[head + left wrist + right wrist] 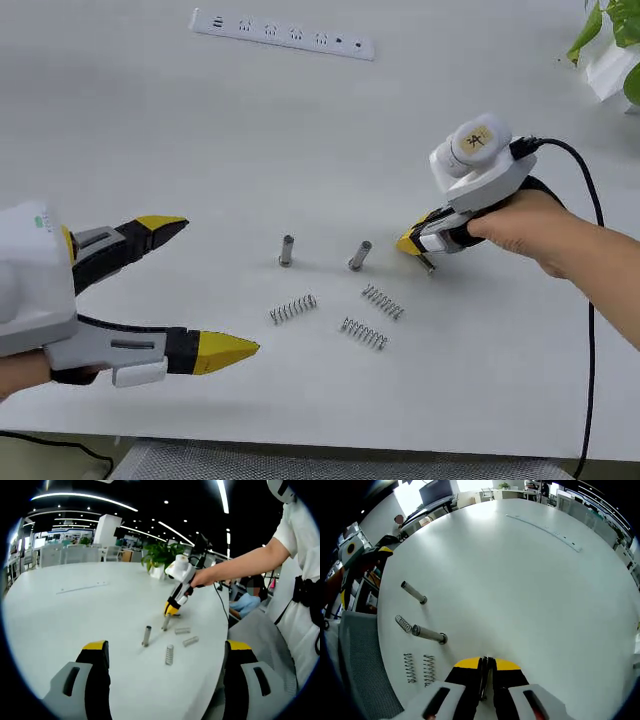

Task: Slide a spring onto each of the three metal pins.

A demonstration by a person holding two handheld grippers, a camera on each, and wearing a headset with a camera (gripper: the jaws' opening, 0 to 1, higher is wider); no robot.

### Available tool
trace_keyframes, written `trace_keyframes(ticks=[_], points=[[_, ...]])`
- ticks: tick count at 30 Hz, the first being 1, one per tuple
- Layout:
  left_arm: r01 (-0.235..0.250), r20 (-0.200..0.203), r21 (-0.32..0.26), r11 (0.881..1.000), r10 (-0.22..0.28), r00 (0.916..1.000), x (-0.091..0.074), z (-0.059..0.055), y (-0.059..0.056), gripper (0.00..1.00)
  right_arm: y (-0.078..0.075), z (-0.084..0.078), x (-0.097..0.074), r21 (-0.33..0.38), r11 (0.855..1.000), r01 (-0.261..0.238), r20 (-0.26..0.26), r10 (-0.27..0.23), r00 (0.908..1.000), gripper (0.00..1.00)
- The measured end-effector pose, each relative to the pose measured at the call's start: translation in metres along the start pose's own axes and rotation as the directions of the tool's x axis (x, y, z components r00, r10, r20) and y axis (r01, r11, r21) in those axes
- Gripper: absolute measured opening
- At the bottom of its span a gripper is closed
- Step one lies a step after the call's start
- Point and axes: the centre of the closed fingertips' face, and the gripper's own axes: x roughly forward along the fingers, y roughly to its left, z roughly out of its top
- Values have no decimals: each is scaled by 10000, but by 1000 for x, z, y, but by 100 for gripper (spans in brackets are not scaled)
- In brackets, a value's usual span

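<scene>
Two metal pins [287,250] [360,255] stand on the white table. Three springs [293,309] [382,301] [363,333] lie loose just in front of them. My right gripper [415,243] is down at the table to the right of the pins, shut on a third metal pin [427,264] that sticks out below its yellow tips. In the right gripper view the jaws [486,662] are closed on that pin [482,682], with the standing pins [414,592] [429,634] to the left. My left gripper [221,285] hovers wide open, left of the springs, holding nothing. Its view shows the pins [146,636] [165,623] ahead.
A white power strip [282,33] lies at the far side of the table. A potted plant [610,30] stands at the far right corner. A black cable [590,330] trails from the right gripper toward the table's near edge.
</scene>
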Motion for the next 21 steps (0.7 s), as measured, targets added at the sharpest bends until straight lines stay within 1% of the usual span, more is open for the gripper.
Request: trace_keyframes(ticks=[1, 3, 11, 13, 14, 17, 21], points=[[4, -1, 2, 10000, -4, 10000, 0, 0, 0, 95, 0, 0, -1, 29, 10000, -3, -1, 3, 10000, 6], [10, 8, -4, 10000, -10, 10000, 0, 0, 0, 95, -4, -1, 1, 129, 9999, -17, -4, 17, 10000, 5], [51, 16, -2, 10000, -51, 10000, 2, 2, -2, 94, -4, -3, -1, 134, 9999, -23, 26, 23, 10000, 4], [50, 20, 1, 10000, -50, 10000, 2, 2, -2, 94, -4, -5, -2, 134, 9999, -14, 79, 13, 10000, 4], [52, 24, -3, 10000, -52, 10000, 2, 2, -2, 94, -7, -4, 0, 139, 9999, -13, 102, 12, 9999, 4], [73, -4, 17, 10000, -73, 10000, 2, 1, -2, 94, -10, -5, -2, 166, 9999, 30, 218, -33, 9998, 4], [108, -3, 17, 9999, -108, 9999, 3, 1, -3, 94, -7, -4, -8, 148, 9998, 110, 390, -116, 9992, 4]])
